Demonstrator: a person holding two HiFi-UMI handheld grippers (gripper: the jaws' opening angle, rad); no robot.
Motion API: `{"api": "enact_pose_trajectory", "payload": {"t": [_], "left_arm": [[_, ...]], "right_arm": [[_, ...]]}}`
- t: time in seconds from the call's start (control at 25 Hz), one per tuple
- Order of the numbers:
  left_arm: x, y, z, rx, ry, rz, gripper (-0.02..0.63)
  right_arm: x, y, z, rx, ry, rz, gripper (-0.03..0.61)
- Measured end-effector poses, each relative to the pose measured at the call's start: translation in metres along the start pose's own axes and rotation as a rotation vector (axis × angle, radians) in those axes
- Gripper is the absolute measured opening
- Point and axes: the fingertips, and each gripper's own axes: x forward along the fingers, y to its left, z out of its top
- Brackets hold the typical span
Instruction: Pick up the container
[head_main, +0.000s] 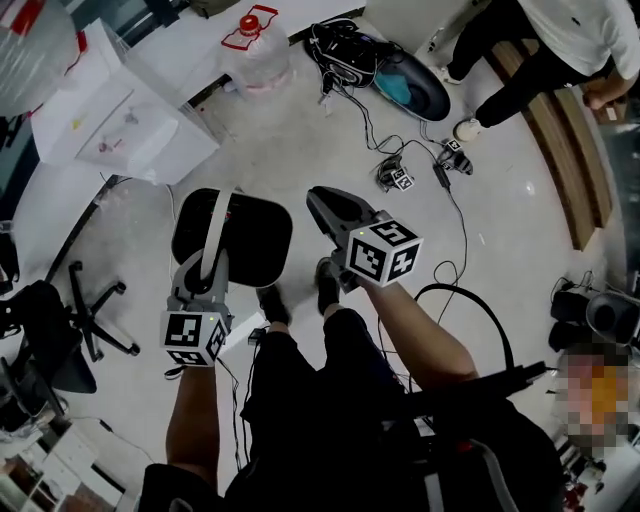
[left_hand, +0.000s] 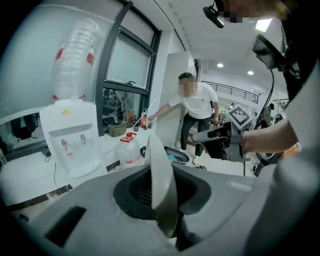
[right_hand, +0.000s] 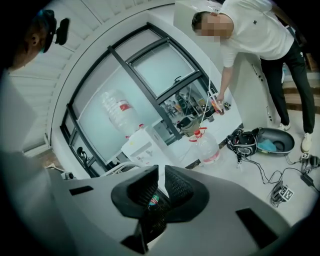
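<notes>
Step in hand is judged to be the lift itself: the grasp has been made and the container (head_main: 255, 240) is seen hanging over the floor (head_main: 300, 140), at 9 o'clock in the head view, ahead of the person's shoes. Left gripper (head_main: 207, 265): jaws are clamped narrow on the white handle (head_main: 215, 235), which runs from the jaws toward 12 o'clock across the black top of the container. In the left gripper view the same handle (left_hand: 161, 180) is seen as a pale curved strip pinched upright between the pads. Right gripper (head_main: 318, 198): it is aimed toward 11 o'clock, with its tips just beside the container's right edge. In the right gripper view its jaws are nearly together on a dark labelled piece (right_hand: 152, 202); whether that piece belongs to the container cannot be told. Pose: both forearms are held forward and roughly parallel, with the grippers tilted somewhat below level. Next move, as judged: both grips are to be kept firm and the hands level with each other, so that the load is not tipped or swung toward the legs.
</notes>
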Motion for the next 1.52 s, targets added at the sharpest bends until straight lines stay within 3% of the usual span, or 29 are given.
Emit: {"api": "enact_pose_trajectory", "payload": {"t": [0.32,0.68,1.04,1.52], "left_arm": [[-0.05,-0.016,0.071,-0.061,-0.092,-0.015,0.052],[-0.087,-0.036,0.131,-0.005,-0.159,-0.081,0.049],[-0.128,-0.037,0.164,0.005,-0.215,-0.08,0.049],[-0.157,-0.045,0.184,0.019,-0.236,-0.099,0.044]], "right_arm": [[-0.032,0.051,0.059,-0.05,-0.036,0.046,0.026],[-0.068,0.096,0.127,-0.129,-0.128,0.038,0.011],[-0.095,0.149,0.165,-0.226,-0.179,0.035,0.009],[-0.116,0.191,0.184,-0.302,-0.214,0.051,0.009]]}}
